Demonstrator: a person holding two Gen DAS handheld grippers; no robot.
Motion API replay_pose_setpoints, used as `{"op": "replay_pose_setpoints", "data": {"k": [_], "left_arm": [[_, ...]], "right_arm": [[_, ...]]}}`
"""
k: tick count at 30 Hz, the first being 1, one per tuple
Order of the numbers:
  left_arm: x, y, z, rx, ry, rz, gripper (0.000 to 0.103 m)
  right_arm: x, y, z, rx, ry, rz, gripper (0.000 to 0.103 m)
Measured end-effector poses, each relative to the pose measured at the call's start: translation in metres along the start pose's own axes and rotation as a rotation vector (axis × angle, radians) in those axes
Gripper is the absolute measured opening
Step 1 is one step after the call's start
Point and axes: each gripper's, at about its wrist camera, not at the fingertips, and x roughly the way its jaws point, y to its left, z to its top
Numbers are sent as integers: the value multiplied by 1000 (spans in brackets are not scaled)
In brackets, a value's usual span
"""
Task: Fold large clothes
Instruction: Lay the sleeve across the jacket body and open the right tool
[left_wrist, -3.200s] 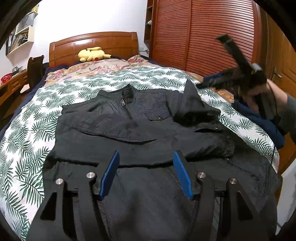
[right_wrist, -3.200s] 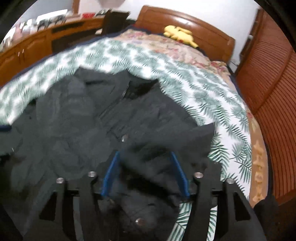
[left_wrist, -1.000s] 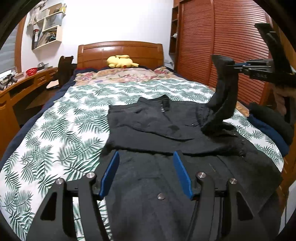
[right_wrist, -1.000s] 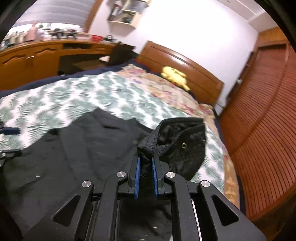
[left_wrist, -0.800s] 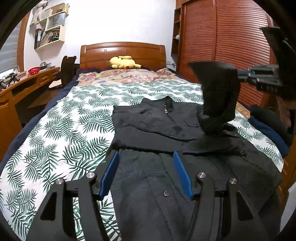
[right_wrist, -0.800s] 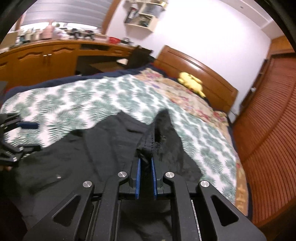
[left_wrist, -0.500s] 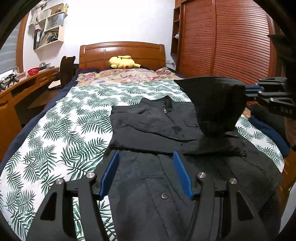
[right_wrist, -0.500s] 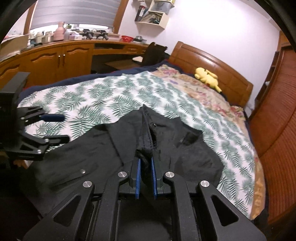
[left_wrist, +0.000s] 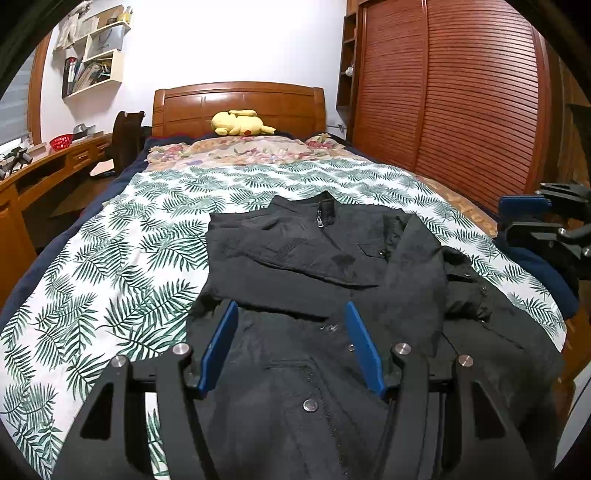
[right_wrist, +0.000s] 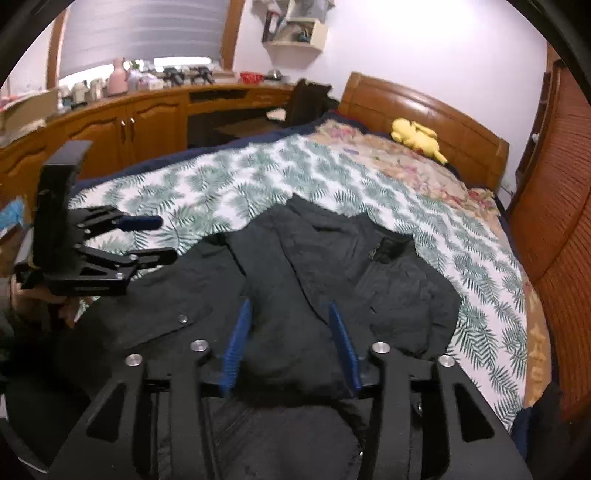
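A black zip jacket (left_wrist: 314, 251) lies face up on the palm-leaf bedspread (left_wrist: 122, 258), collar toward the headboard. Its right sleeve (left_wrist: 417, 280) lies folded across the chest. My left gripper (left_wrist: 288, 339) hovers open over the jacket's lower front with nothing between its blue pads. In the right wrist view, my right gripper (right_wrist: 290, 332) is over the folded sleeve (right_wrist: 288, 354). Its jaws are opening, and the cloth lies loose below the pads. The right gripper (left_wrist: 504, 218) also shows at the bed's right side. The left gripper (right_wrist: 159, 238) shows open at the jacket's (right_wrist: 332, 266) far edge.
A yellow plush toy (left_wrist: 240, 123) rests by the wooden headboard (left_wrist: 240, 99). Slatted wardrobe doors (left_wrist: 461, 103) run along the right. A dark blue pile of clothes (left_wrist: 535, 269) sits at the bed's right edge. Wooden cabinets (right_wrist: 129, 118) and a chair (left_wrist: 125, 136) stand to the left.
The right gripper swung the raised sleeve over the jacket, came down and let it go. The sleeve now lies flat across the chest. The left gripper stayed put.
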Motion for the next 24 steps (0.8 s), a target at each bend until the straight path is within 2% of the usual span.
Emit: {"op": "replay_pose_setpoints", "data": {"k": [11, 19, 24], "left_arm": [[31, -25, -5, 44, 86, -28, 60], [74, -41, -13, 38, 210, -66, 60], [103, -46, -18, 20, 280, -54, 60]], "right_arm": [[35, -54, -72, 128, 120, -80, 48], [72, -101, -127, 259, 199, -125, 48], [90, -124, -156, 381, 221, -114, 49]]}}
